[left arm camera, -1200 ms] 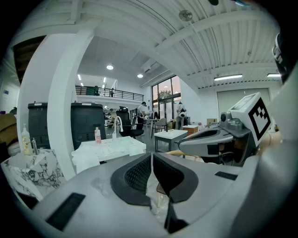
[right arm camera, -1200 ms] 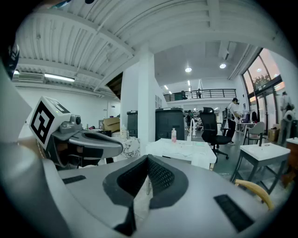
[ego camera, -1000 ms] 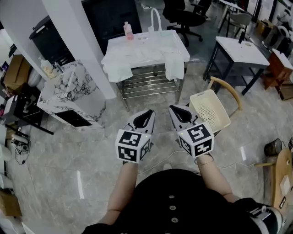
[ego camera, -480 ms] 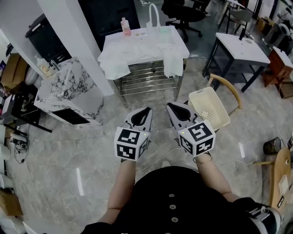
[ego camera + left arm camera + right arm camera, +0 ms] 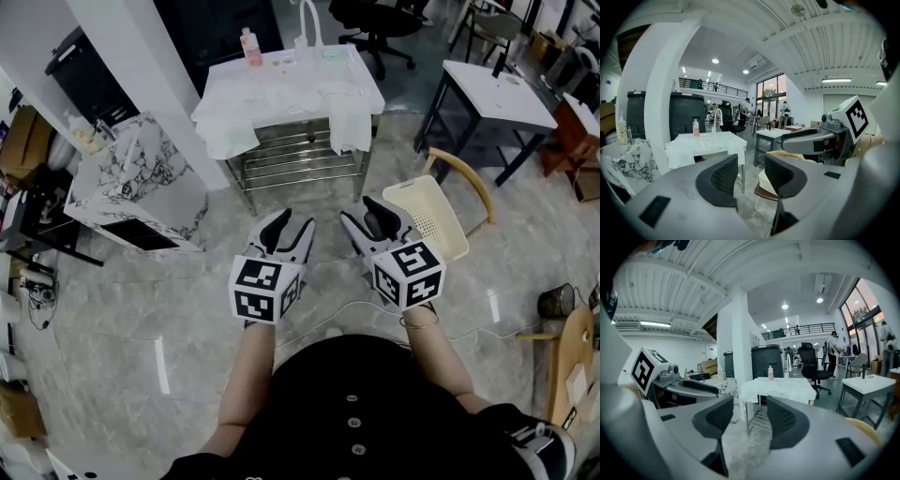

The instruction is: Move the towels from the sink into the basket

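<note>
White towels (image 5: 281, 98) lie over the sink table and hang off its front corners; they also show far ahead in the left gripper view (image 5: 705, 143) and the right gripper view (image 5: 780, 386). The cream basket (image 5: 433, 220) sits on a wooden chair to the right. My left gripper (image 5: 289, 225) is held above the floor, well short of the table. Its jaws have just been opening, and there is nothing between them (image 5: 750, 173). My right gripper (image 5: 364, 216) hangs beside the basket, open and empty (image 5: 749, 416).
A faucet (image 5: 305, 19) and a pink bottle (image 5: 251, 45) stand at the table's back. Wire shelves (image 5: 300, 164) sit under it. A marble-patterned counter (image 5: 141, 183) and a white pillar (image 5: 150, 56) are on the left. A white side table (image 5: 502, 94) is on the right.
The left jaws have gone from shut to spread apart, and the right jaws show a gap too. Both grippers have shifted a little lower in the head view.
</note>
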{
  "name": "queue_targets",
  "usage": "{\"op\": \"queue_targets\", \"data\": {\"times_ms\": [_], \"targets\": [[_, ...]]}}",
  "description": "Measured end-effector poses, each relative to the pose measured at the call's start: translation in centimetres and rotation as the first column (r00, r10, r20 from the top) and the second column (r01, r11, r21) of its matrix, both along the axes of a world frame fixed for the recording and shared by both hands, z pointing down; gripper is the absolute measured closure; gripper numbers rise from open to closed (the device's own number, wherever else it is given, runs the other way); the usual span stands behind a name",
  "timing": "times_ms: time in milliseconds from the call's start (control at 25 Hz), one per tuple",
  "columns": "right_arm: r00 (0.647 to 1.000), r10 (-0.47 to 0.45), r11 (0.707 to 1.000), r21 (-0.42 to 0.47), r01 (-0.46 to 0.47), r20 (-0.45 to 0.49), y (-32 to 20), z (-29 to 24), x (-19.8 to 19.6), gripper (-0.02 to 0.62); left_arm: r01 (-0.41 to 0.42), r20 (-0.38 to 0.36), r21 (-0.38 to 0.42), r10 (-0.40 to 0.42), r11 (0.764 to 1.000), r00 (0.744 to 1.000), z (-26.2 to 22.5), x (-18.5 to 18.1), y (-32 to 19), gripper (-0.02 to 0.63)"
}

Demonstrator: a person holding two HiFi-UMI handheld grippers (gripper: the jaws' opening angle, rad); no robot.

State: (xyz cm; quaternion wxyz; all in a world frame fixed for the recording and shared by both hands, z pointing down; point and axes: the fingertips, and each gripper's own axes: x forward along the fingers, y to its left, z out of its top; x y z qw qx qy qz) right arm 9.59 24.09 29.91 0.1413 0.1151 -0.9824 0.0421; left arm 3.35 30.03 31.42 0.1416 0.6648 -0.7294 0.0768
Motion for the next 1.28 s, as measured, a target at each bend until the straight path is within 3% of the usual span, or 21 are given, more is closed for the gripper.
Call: {"op": "queue_targets", "data": {"times_ms": [40,200,360,760,1000,1280], "targets": [[1.000,0.009,1.000,0.001,-0.009,0.006,-0.5,0.0,0.1,0.364,0.002,0.001,0.001,-0.002,1.000,1.000,0.1,0.0,-0.3,0.445],[1.000,-0.005,1.000,0.008,0.004,0.027,-1.4,0.1,0.2,0.310,0.010,-0.010,0.015,-0.009,1.000,1.000,0.3,-0.3,-1.3,0.394],[1.000,-0.005,0.999,-0.038,0.005,0.009,-2.8,1.3,0.0,0.305,0.008,-0.012,0.009,-0.008,1.000,1.000,0.5,-0.9,-2.7,0.393],[0.999,0.007,0.999,-0.034,-0.008,-0.044,-7.0,3.3,-4.0,0.305,-0.023,-0.053,0.020,0.024,1.000,0.998,1.5,-4.9,-7.2,0.393],[0.998,0.050,0.999,-0.020,-0.050,-0.029,-11.5,3.4,-8.7,0.319,-0.042,-0.063,0.053,0.046,0.998,0.997,1.8,-10.5,-11.9,0.393],[0.987,0.159,0.987,-0.038,-0.158,0.006,-19.5,2.8,-16.5,0.331,-0.169,-0.040,0.033,0.170,0.985,0.985,2.2,-18.1,-19.4,0.393]]}}
